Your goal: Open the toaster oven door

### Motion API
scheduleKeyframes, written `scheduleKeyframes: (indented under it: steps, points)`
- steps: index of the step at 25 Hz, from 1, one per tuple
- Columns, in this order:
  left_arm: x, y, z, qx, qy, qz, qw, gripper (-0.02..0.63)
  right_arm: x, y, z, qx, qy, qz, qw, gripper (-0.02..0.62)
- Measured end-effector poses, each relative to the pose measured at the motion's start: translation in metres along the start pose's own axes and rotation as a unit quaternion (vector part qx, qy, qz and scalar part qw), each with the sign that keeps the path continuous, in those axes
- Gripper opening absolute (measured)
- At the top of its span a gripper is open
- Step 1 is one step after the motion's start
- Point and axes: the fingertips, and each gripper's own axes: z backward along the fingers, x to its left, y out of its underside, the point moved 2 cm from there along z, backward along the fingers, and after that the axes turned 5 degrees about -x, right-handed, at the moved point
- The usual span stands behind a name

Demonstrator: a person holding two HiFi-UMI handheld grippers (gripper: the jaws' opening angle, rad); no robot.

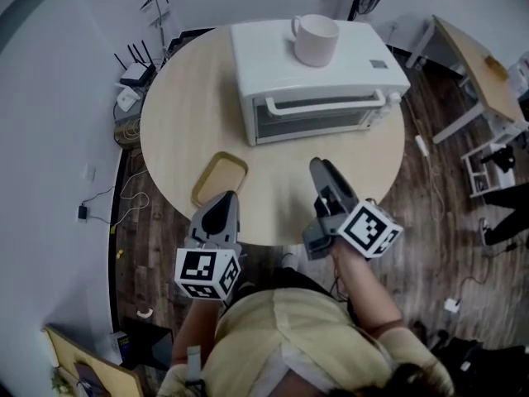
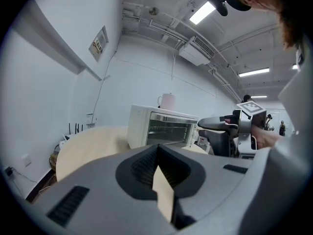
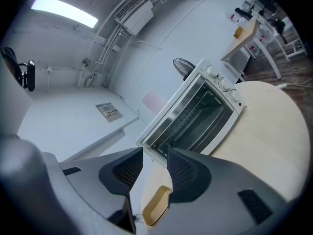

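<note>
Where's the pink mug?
In the head view, the mug stands on top of the toaster oven, at the far side of the round table.

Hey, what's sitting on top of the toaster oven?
A pale pink mug stands upright on the toaster oven, towards its back edge. A small dark label shows nearer the knob end. The patch beneath the mug is covered.

The person wears a pale yellow short-sleeved top. The left gripper and right gripper are smooth grey moulded shells with black ribbed fingers; each carries a white cube printed with black square markers. A strip of dark slots is cut into each shell.
</note>
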Motion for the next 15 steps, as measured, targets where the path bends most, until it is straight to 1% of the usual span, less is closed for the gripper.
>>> scheduleKeyframes:
  steps: [6, 11, 15]
  points:
    - [-0.003, -0.006, -0.014, -0.006, -0.029, 0.000, 0.9995, 0.002, -0.007, -0.013, -0.026, 0.008, -0.012, -0.029, 0.999, 0.137]
    - [-0.003, -0.005, -0.021, -0.006, -0.056, 0.003, 0.9984, 0.002, -0.013, -0.026, -0.045, -0.001, -0.019, -0.043, 0.999, 0.137]
    - [-0.002, -0.006, -0.023, -0.006, -0.076, 0.003, 0.9971, 0.002, -0.012, -0.028, -0.061, 0.000, -0.038, -0.088, 0.995, 0.137]
